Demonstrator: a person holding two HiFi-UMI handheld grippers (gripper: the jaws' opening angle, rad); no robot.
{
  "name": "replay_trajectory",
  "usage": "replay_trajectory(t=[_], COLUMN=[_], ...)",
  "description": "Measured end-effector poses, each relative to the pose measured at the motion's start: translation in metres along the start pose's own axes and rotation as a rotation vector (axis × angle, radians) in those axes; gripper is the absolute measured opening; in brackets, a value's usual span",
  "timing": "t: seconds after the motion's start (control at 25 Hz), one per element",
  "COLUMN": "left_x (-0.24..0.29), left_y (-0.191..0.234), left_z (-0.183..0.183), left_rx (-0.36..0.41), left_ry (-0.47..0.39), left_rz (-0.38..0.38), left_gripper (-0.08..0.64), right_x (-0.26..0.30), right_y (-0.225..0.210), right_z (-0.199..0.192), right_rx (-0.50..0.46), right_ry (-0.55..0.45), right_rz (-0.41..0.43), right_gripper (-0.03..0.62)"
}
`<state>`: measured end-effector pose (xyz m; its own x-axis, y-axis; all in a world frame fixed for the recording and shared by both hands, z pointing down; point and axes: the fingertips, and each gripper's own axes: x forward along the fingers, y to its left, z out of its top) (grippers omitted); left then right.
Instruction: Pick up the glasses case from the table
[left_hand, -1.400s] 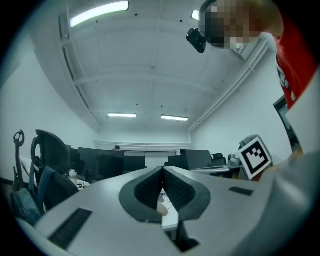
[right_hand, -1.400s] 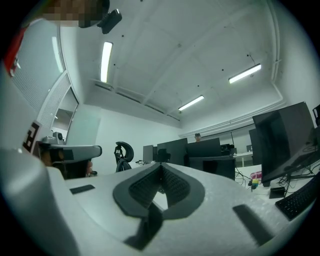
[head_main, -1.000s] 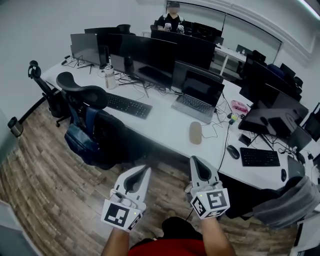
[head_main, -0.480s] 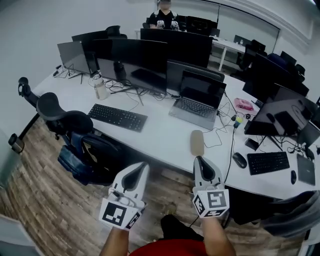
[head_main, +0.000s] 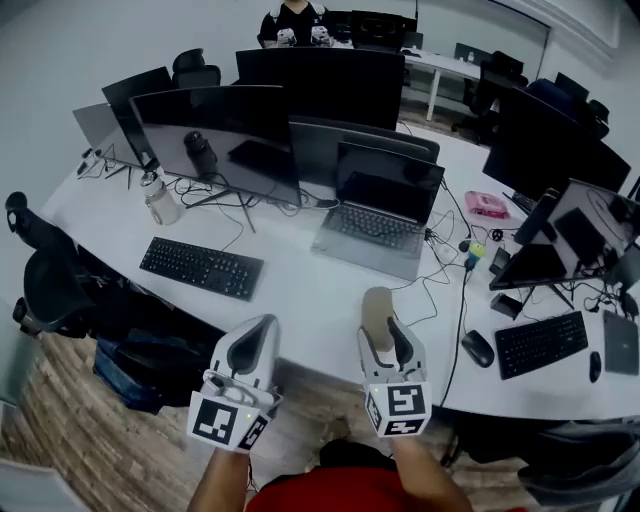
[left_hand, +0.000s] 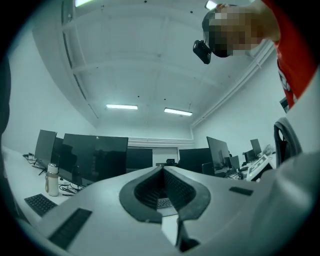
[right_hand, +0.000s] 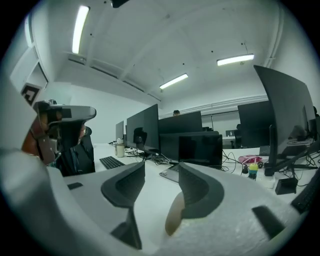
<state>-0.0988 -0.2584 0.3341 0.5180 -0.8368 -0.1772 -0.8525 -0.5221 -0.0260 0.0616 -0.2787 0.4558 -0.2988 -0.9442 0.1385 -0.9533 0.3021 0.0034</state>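
The glasses case (head_main: 376, 303) is a beige oval lying on the white table (head_main: 300, 290) near its front edge, in front of the laptop. My right gripper (head_main: 386, 332) hangs just short of the case's near end. Its jaws are opening, and nothing is pressed between them. In the right gripper view the right gripper (right_hand: 161, 168) shows a clear gap, and the glasses case (right_hand: 172, 221) sits low, half hidden behind the right-hand jaw. My left gripper (head_main: 261, 327) hovers over the table's front edge to the left of the case. In the left gripper view, the left gripper (left_hand: 162, 169) is shut and empty.
A laptop (head_main: 375, 225) stands behind the case, with monitors (head_main: 215, 130) and a black keyboard (head_main: 200, 268) to the left. To the right are a mouse (head_main: 477, 347), cables (head_main: 440, 285) and a second keyboard (head_main: 540, 343). A bottle (head_main: 160, 203) stands at far left; a chair (head_main: 50, 290) sits below it.
Both grippers have advanced to the table's front edge. The right gripper's jaws were shut and now stand apart at the case's near end. The left gripper stays shut.
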Motion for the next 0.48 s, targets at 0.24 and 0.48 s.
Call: replay_trajectory(t=[0.24,0.48], left_x=[0.051,0.084], left_y=[0.009,0.008], left_z=[-0.027,-0.049], left_rx=[-0.024,-0.046], left_ry=[0.035,0.078], left_rz=[-0.015,-0.07], left_gripper=[0.011,0.011], right_x=[0.047,0.084], right_y=[-0.035,-0.052], right_z=[-0.048,-0.096], right_rx=[0.045,0.087], right_ry=[0.145,0.32], right_rz=[-0.061,-0.117], right_gripper=[0.281,0.355])
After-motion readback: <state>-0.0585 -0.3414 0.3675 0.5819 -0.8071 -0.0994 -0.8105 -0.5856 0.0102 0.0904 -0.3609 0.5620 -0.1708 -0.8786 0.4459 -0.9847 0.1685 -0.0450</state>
